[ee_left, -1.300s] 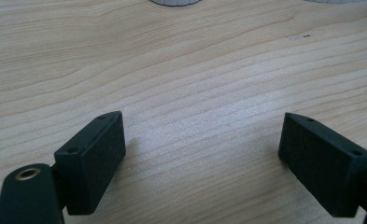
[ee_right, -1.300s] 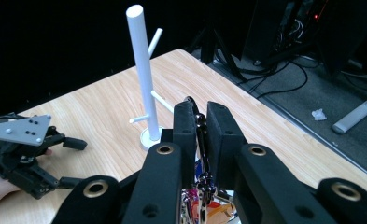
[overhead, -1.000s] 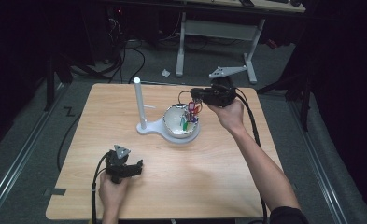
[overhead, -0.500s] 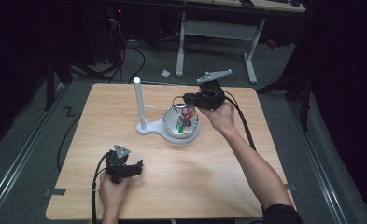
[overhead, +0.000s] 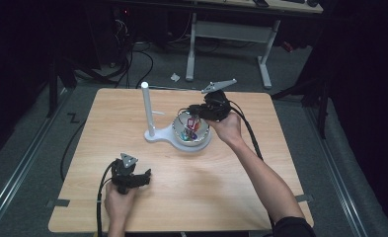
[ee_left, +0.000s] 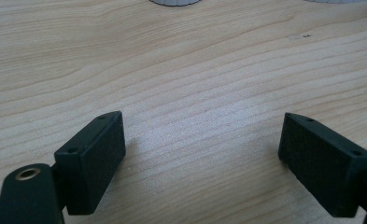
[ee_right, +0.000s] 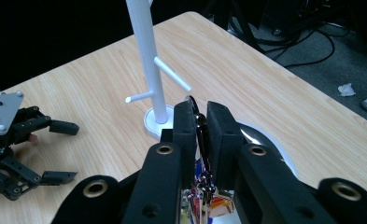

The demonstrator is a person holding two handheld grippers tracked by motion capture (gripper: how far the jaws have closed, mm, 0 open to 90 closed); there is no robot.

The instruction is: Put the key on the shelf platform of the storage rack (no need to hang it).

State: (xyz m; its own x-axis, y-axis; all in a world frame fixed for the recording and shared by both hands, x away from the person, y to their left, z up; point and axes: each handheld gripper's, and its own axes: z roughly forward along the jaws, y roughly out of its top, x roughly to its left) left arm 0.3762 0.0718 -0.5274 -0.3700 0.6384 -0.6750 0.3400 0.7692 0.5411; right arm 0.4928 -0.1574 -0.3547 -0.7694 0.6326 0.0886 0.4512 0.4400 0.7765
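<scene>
From the high view, a white stand (overhead: 147,112) and a bowl (overhead: 201,140) of bright little things sit on the wooden table (overhead: 231,187). The right gripper (overhead: 194,112) is over the bowl. The left gripper (overhead: 144,177) rests near the front edge.

In the left gripper view, its jaws are wide apart with bare wood between them.

In the right gripper view, the jaws pinch a dark metal ring (ee_right: 199,128), and bright pieces (ee_right: 204,198) hang below it

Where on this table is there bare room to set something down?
Bare wood: between the left gripper and the bowl, and the strip right of the person's forearm. Crowded around the white stand, bowl and right gripper.
</scene>
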